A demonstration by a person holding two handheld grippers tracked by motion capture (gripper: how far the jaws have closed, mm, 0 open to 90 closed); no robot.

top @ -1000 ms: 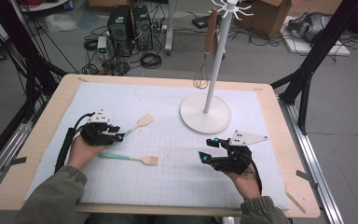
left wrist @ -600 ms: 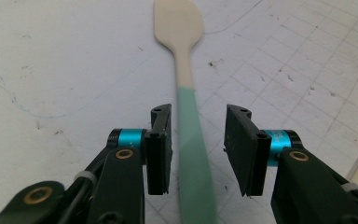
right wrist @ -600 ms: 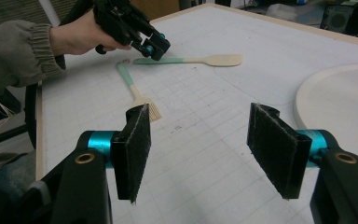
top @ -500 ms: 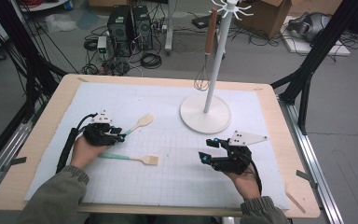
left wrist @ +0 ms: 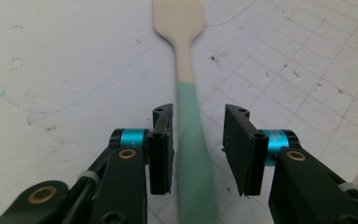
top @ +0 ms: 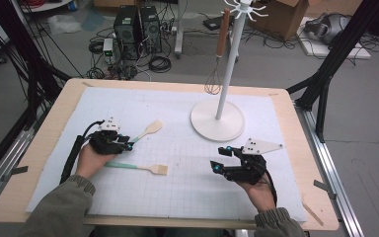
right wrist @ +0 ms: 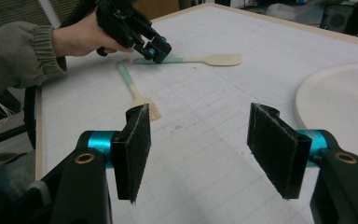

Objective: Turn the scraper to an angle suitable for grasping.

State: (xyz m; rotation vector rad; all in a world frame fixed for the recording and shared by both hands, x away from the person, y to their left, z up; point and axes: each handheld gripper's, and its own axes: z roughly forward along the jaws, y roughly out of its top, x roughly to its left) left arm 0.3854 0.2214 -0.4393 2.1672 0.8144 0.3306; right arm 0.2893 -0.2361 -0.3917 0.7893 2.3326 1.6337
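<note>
The left gripper [left wrist: 196, 151], whose jaws had just been closing around the green handle of the spoon [left wrist: 185, 88] near the surface's [top: 296, 197] left edge without yet pinching it, was judged about to grasp, while the right gripper [right wrist: 209, 149] was held spread, and computer towers [top: 138, 27] were seen on the floor beyond.

high: overhead, forward-down | claw views: close, low | shared: spoon [top: 147, 131]

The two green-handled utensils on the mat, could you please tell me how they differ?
The spoon has a rounded head; the spatula has a square, slotted one. The spoon's handle lies between the left hand-held gripper jaws, which have just been closing; the spatula lies free. Both have pale heads.
</note>
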